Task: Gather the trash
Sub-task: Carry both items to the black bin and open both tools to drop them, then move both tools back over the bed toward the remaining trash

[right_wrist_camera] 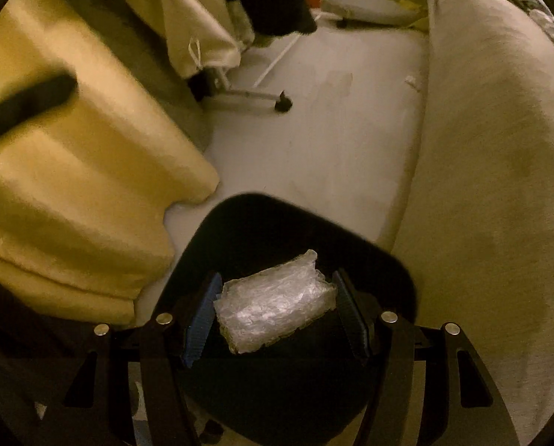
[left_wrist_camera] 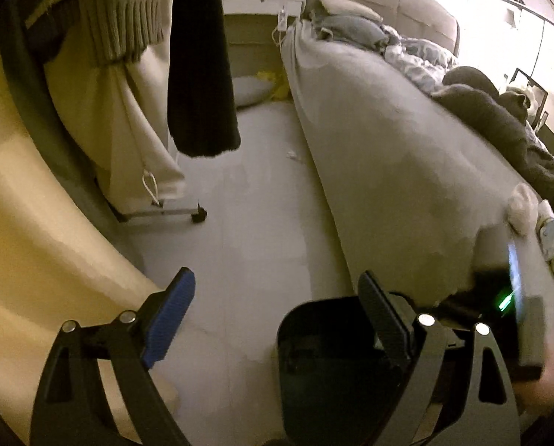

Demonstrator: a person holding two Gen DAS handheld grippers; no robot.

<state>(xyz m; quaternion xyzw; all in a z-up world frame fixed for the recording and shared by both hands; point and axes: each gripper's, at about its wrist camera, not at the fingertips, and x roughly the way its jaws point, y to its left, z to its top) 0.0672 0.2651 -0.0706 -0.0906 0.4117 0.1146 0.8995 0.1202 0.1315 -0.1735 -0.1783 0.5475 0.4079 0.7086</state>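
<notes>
I've got the right gripper (right_wrist_camera: pixel 275 314) over the black bin (right_wrist_camera: pixel 277 230), and a wad of bubble wrap (right_wrist_camera: pixel 273 306) sits between its blue pads (right_wrist_camera: pixel 199 319), touching both, so the jaws are grasping it above the bin's dark mouth. My left gripper (left_wrist_camera: pixel 277 316) hangs released, jaws spread wide with nothing between them, its right finger over the bin (left_wrist_camera: pixel 336 371), which stands on the pale floor (left_wrist_camera: pixel 254 204) just beside the bed (left_wrist_camera: pixel 388 156).
</notes>
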